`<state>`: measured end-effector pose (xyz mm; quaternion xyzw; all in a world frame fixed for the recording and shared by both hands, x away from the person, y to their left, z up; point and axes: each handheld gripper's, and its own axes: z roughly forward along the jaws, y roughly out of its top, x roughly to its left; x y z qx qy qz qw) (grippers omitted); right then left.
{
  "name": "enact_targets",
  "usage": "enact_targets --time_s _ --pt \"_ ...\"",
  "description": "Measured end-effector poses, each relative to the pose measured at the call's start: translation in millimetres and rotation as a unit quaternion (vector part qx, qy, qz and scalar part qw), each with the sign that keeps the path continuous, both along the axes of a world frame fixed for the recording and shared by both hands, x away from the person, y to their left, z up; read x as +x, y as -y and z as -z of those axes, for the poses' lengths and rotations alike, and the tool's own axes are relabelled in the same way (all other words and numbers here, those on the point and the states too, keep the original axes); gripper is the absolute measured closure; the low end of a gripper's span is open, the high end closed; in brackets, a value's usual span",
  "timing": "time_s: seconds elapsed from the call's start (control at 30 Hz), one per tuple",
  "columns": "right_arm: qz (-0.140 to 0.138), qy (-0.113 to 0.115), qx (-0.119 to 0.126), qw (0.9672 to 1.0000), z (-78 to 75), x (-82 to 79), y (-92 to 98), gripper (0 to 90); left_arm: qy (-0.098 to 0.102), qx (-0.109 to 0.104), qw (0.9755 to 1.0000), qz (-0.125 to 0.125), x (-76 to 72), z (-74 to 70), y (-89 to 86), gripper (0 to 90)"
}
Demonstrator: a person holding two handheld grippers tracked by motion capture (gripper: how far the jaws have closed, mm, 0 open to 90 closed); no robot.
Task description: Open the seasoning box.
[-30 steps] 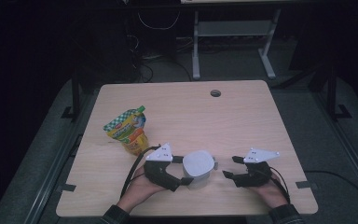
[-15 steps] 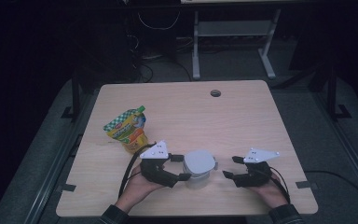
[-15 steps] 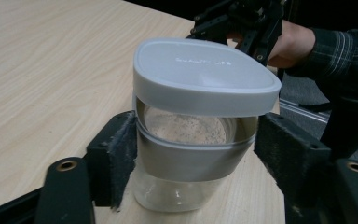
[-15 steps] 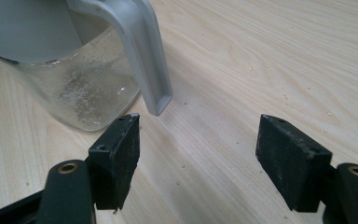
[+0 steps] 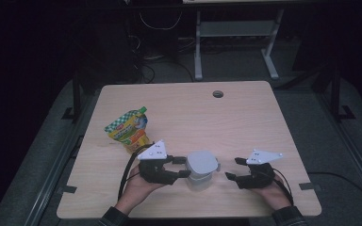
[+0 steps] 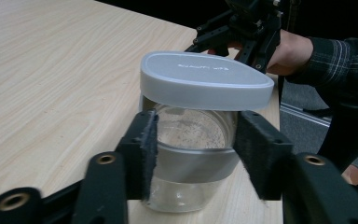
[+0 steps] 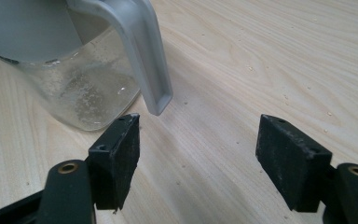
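Note:
A clear jug [image 5: 201, 170] with a grey lid [image 6: 205, 79] and a grey handle [image 7: 149, 60] stands near the table's front edge. My left gripper [image 5: 185, 167] reaches it from the left. Its jaws have just been closing, and in the left gripper view the pads [image 6: 148, 151] lie against both sides of the glass below the lid, with the left gripper [image 6: 196, 156] around the body. My right gripper [image 5: 232, 169] rests to the jug's right, apart from it. In the right gripper view that gripper [image 7: 198, 154] stands open with bare wood between its jaws, the handle just beyond its left jaw.
A yellow-green food pouch [image 5: 129, 129] stands behind and left of my left gripper. A cable hole [image 5: 218, 93] sits at the far edge of the wooden table [image 5: 193, 117]. The other hand and its gripper [image 6: 249, 28] show behind the jug in the left gripper view.
The left gripper's jaws have narrowed from a wide spread to the jug's sides. The jug, the pouch and the right gripper have stayed where they were.

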<state>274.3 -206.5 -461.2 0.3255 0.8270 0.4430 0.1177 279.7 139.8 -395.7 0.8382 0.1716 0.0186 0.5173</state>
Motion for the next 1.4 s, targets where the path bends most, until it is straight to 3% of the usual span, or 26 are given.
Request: enact_targets --time_s 0.57,0.93,1.03,1.17,1.4 --pt "-0.002 0.001 0.001 1.0 0.1 0.2 0.1 29.9 0.004 0.013 0.9996 0.025 2.1 -2.0 6.0 89.3" --pt "-0.001 -0.001 0.001 1.0 0.4 0.1 0.2 29.9 -0.004 0.002 0.9995 0.032 6.4 -7.3 10.7 89.8" --pt "-0.001 -0.001 0.001 1.0 0.4 0.1 0.3 29.9 -0.021 -0.008 0.9993 0.031 8.9 -10.6 13.2 89.8" --pt "-0.001 0.0 0.001 1.0 0.5 0.2 0.5 29.9 -0.028 -0.006 0.9991 0.031 10.5 -14.1 16.2 89.7" --pt "-0.001 0.0 0.001 1.0 0.4 0.1 0.7 29.9 -0.014 0.01 0.999 0.042 10.2 -18.8 21.9 89.7"
